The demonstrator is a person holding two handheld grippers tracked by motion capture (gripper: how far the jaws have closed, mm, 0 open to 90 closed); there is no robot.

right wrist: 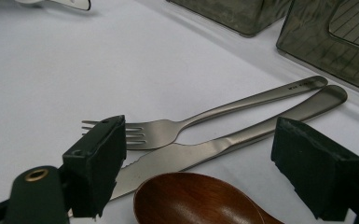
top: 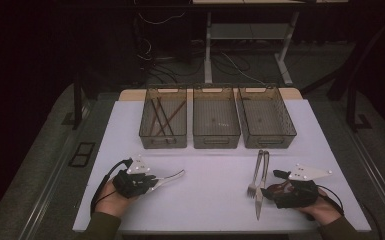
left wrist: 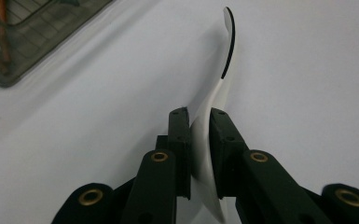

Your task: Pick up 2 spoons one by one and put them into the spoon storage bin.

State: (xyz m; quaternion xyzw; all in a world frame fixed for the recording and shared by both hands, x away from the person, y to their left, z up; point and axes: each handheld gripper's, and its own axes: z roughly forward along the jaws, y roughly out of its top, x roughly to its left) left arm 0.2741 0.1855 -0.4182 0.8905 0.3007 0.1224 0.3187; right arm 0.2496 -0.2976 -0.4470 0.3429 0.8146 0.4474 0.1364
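My left gripper (top: pixel 155 181) (left wrist: pixel 199 121) is shut on a white spoon (top: pixel 172 176) (left wrist: pixel 214 98), whose free end points away over the table toward the middle. At the front right, my right gripper (top: pixel 266 191) (right wrist: pixel 198 128) stands open low over the table. The bowl of a brown wooden spoon (right wrist: pixel 200 200) (top: pixel 280 187) lies between its wide jaws, and the pads do not touch it. Just beyond lie a metal fork (right wrist: pixel 168 133) (top: pixel 255 175) and a metal knife (right wrist: pixel 214 149) (top: pixel 261 192), side by side with their handles pointing at the baskets.
Three dark mesh baskets stand in a row at the back of the white table (top: pixel 210 200): the left basket (top: pixel 163 142) (left wrist: pixel 23 60) holds reddish chopsticks (top: pixel 162 117), while the middle basket (top: pixel 216 142) and the right basket (top: pixel 270 142) look empty.
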